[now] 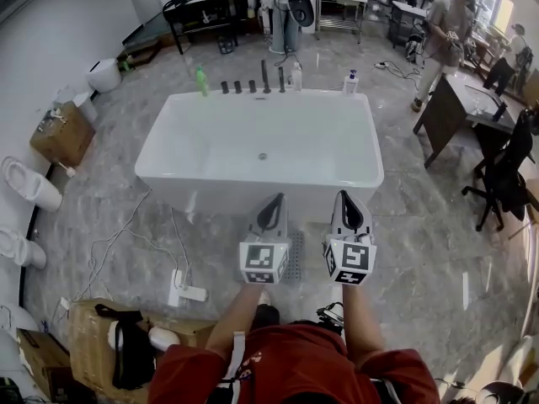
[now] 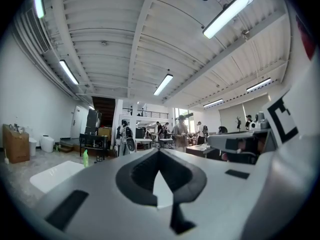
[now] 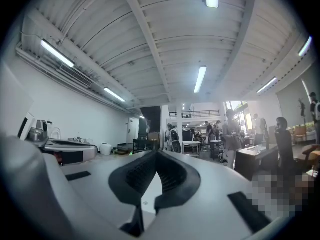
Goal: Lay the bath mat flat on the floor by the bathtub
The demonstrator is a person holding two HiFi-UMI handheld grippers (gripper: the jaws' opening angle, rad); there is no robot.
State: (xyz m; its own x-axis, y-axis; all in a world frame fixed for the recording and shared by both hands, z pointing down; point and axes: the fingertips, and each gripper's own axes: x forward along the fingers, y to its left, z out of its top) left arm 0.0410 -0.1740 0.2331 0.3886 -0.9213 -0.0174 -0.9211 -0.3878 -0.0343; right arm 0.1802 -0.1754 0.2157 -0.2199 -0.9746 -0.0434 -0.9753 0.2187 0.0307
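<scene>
The white bathtub (image 1: 210, 199) stands in the middle of the head view on a grey marble floor. My left gripper (image 1: 274, 199) and right gripper (image 1: 345, 194) are held side by side in front of the tub's near wall, pointing up and away. Both are shut, their fingertips meeting with nothing between them. In the left gripper view the left gripper (image 2: 159, 150) points at the ceiling and far room. The right gripper (image 3: 157, 153) does the same in the right gripper view. A grey dotted strip (image 1: 294, 255) lies on the floor between the grippers; I cannot tell if it is the mat.
A white power strip (image 1: 187, 293) with trailing cables lies on the floor at the left. Cardboard boxes (image 1: 97, 335) sit near my left side. Toilets (image 1: 29, 183) line the left wall. A dark table (image 1: 450, 112) and an office chair (image 1: 505, 175) stand to the right. Bottles (image 1: 201, 81) sit on the tub's far rim.
</scene>
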